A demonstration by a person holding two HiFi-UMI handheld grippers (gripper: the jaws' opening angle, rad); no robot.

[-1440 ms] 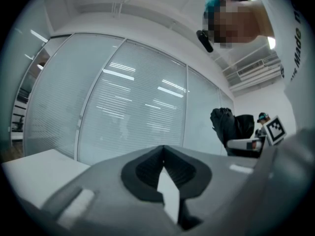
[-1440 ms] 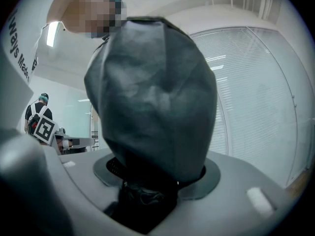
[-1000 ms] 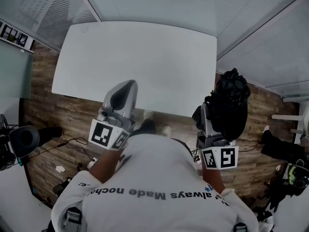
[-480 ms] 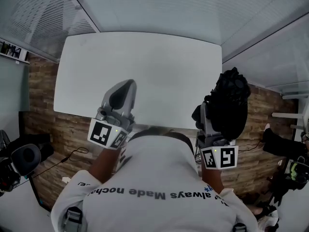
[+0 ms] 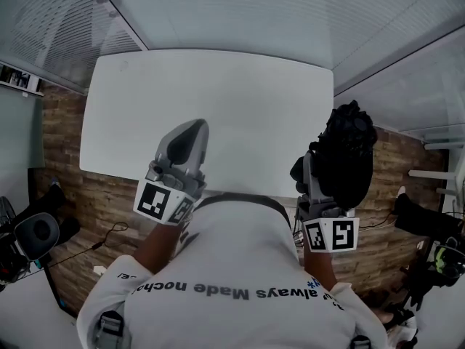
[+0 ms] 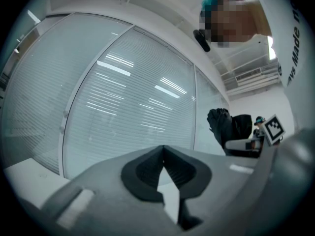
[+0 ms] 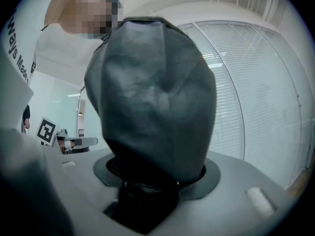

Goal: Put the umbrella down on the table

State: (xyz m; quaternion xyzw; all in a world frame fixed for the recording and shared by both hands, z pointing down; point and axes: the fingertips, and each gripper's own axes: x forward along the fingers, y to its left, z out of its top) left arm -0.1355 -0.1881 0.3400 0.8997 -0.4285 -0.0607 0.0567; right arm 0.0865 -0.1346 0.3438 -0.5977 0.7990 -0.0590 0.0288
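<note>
The folded black fabric umbrella [image 5: 344, 158], clamped in the right gripper [image 5: 308, 184] beside the white table's [image 5: 218, 100] near right corner, is judged mid-carry; a move over the surface and lowering are needed next, the left gripper [image 5: 187, 138] being closed on nothing.

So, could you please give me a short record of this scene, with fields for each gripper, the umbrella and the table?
left gripper: jaws together, nothing between them, over the table's near edge in the head view
right gripper: closed on the umbrella
umbrella: black, folded, held in the air by the table's near right corner
table: white, nothing seen on it
task status: umbrella not yet set down
</note>
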